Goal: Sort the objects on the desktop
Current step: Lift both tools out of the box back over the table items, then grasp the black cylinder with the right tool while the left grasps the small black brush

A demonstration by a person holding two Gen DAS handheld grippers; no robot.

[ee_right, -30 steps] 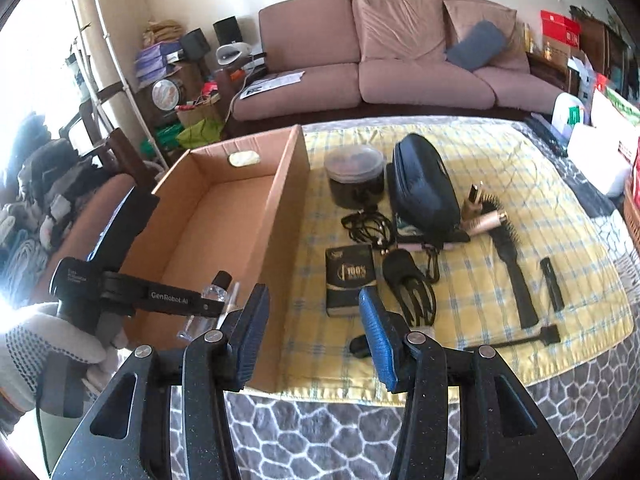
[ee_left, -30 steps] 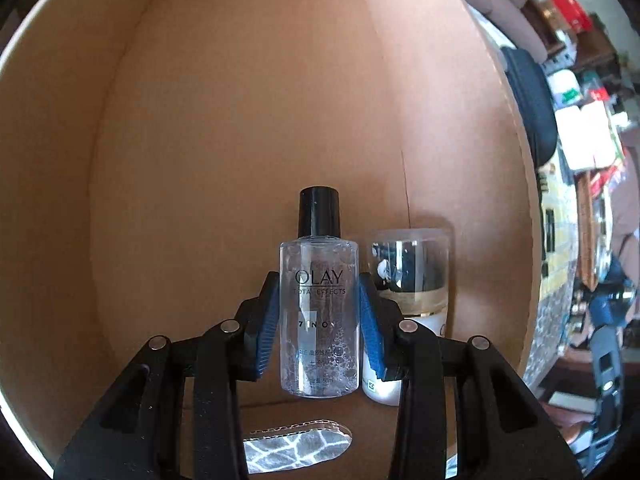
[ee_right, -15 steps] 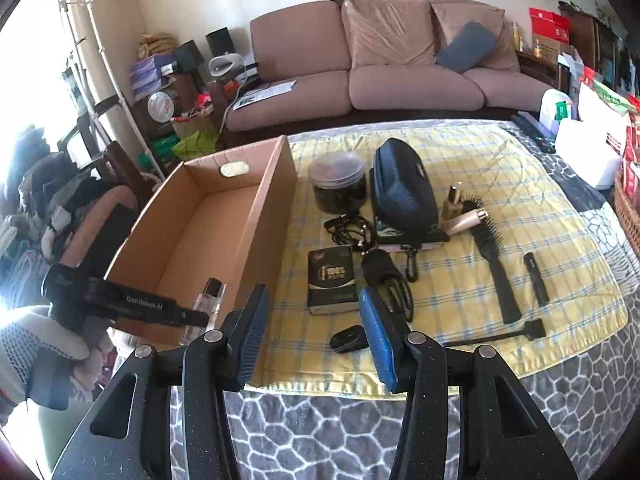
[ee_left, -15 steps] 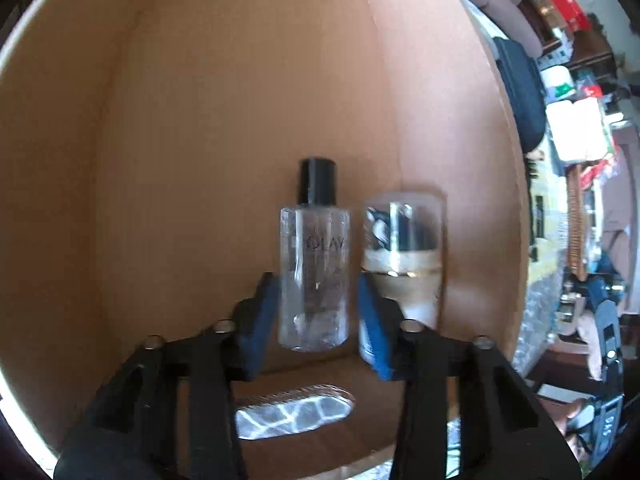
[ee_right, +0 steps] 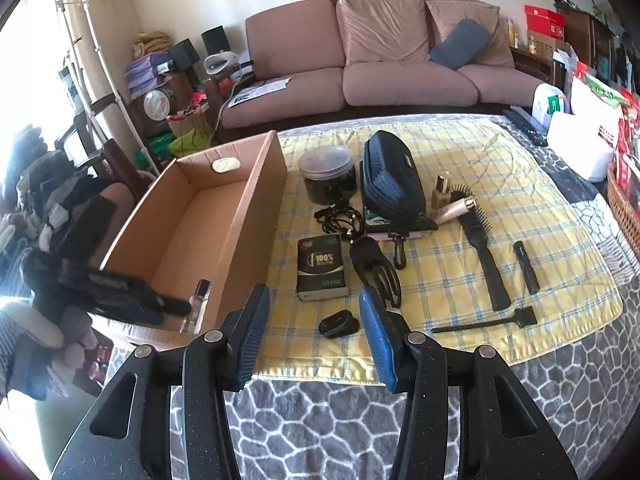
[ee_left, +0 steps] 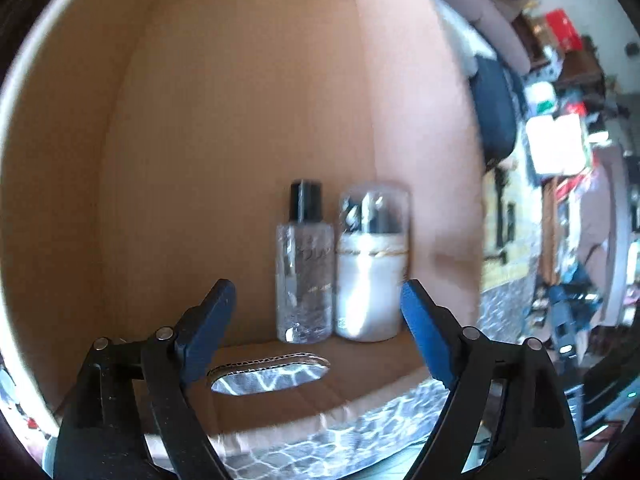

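Observation:
A clear Olay bottle (ee_left: 305,268) with a black cap stands in the near corner of the cardboard box (ee_left: 224,104), beside a white pump bottle (ee_left: 372,264) with a clear cap. My left gripper (ee_left: 316,320) is open and empty, drawn back just short of both bottles. The right wrist view shows the box (ee_right: 248,216), the Olay bottle (ee_right: 198,300) and the left gripper's tip (ee_right: 176,306). My right gripper (ee_right: 314,336) is open and empty above the cloth's front edge, near a small black object (ee_right: 338,323).
On the yellow checked cloth (ee_right: 520,184) lie a black box (ee_right: 321,266), a hair claw (ee_right: 376,266), a cable (ee_right: 340,220), a dark jar (ee_right: 328,176), a blue case (ee_right: 390,184), a hairbrush (ee_right: 478,236), a black tube (ee_right: 526,266) and a small brush (ee_right: 492,322). A sofa (ee_right: 384,60) stands behind.
My left gripper has opened, let go of the Olay bottle and drawn back; the bottle stands in the box. My right gripper has risen and pulled back a little.

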